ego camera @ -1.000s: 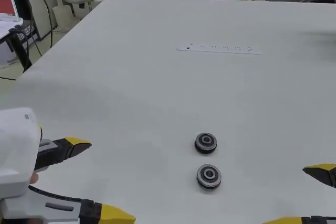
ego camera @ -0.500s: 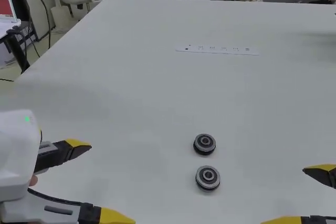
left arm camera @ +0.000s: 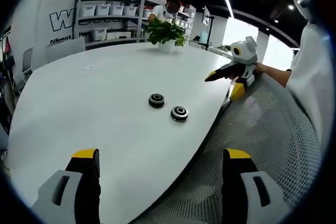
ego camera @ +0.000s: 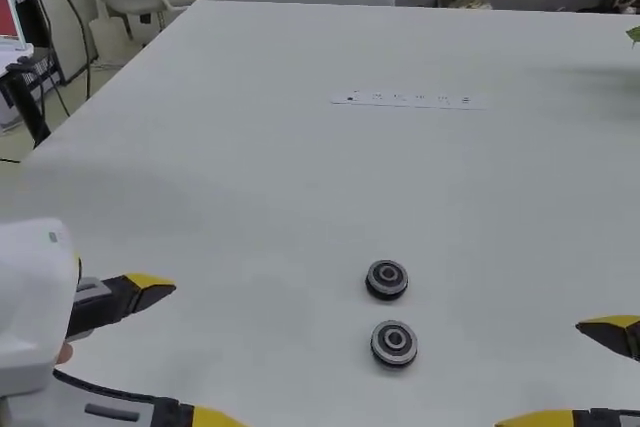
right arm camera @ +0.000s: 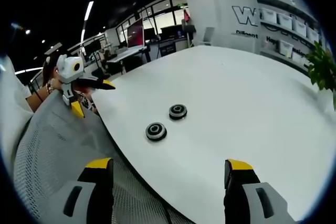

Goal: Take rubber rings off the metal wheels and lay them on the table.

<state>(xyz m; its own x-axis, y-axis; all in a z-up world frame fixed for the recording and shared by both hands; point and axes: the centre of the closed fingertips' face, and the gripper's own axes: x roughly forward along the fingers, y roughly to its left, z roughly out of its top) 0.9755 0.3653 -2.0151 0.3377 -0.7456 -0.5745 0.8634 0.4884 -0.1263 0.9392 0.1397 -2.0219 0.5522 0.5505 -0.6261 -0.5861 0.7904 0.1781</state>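
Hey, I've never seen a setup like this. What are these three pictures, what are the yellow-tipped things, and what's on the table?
There is no robot here. A person holds a two-jawed, yellow-tipped hand tool in each hand: the left gripper and the right gripper. The ordinary picture comes from a camera on the person's head, looking down at the white table. The two round pictures come from cameras riding on the grippers, each looking out between its own jaws. On the table lie two small dark-rimmed metal wheels, the farther wheel and the nearer wheel, close together but not touching. Both grippers are open and hold nothing.
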